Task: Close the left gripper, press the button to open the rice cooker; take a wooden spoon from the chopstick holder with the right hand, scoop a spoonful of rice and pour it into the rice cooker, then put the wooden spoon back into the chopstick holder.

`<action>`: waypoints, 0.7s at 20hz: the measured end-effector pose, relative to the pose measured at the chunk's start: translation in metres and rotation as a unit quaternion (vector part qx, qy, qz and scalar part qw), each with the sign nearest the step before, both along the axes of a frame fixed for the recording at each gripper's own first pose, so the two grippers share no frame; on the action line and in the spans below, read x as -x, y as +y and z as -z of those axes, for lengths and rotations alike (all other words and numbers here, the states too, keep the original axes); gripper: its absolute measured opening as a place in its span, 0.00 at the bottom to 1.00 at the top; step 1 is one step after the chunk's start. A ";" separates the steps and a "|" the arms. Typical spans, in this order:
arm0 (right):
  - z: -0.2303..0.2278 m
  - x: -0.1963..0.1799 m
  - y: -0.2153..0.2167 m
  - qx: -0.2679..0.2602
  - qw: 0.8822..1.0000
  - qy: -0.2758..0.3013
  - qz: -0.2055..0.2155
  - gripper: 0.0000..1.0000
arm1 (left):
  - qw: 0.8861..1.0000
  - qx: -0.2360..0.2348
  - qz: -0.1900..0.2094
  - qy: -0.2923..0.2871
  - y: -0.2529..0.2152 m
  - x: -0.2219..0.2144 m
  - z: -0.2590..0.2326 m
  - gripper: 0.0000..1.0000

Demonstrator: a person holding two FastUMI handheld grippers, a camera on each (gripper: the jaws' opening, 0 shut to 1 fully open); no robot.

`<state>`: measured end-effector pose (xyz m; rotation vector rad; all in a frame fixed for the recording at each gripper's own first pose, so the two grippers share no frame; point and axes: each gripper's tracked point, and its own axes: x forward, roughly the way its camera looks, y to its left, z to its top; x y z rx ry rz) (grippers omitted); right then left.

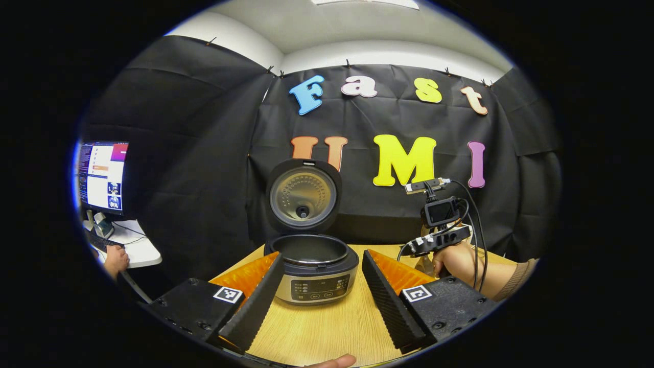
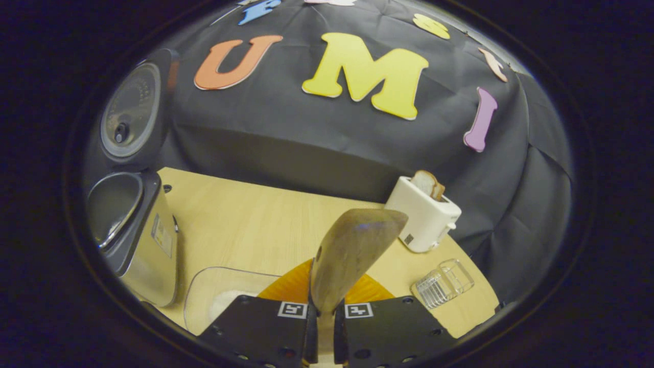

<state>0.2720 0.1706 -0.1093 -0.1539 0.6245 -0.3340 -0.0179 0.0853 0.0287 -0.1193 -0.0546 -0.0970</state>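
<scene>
The rice cooker stands open at the table's middle, its lid upright and the inner pot bare. My left gripper is open, one finger on each side of the cooker's front, holding nothing. Farther right, a hand holds the right gripper. In the right gripper view, my right gripper is shut on the handle of a wooden spoon, its bowl pointing up and away. The cooker is at the left. A clear tub with white rice lies just left of the fingers.
A white toaster with a bread slice stands at the table's far right. A clear ribbed holder sits in front of it near the table edge. Off the table to the left are a monitor and a person's hand at a desk.
</scene>
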 end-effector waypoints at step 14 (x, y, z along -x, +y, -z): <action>0.032 -0.004 0.043 -0.010 0.998 0.068 -0.012 0.12 | 1.000 0.019 -0.016 -0.001 0.026 0.003 0.001 0.97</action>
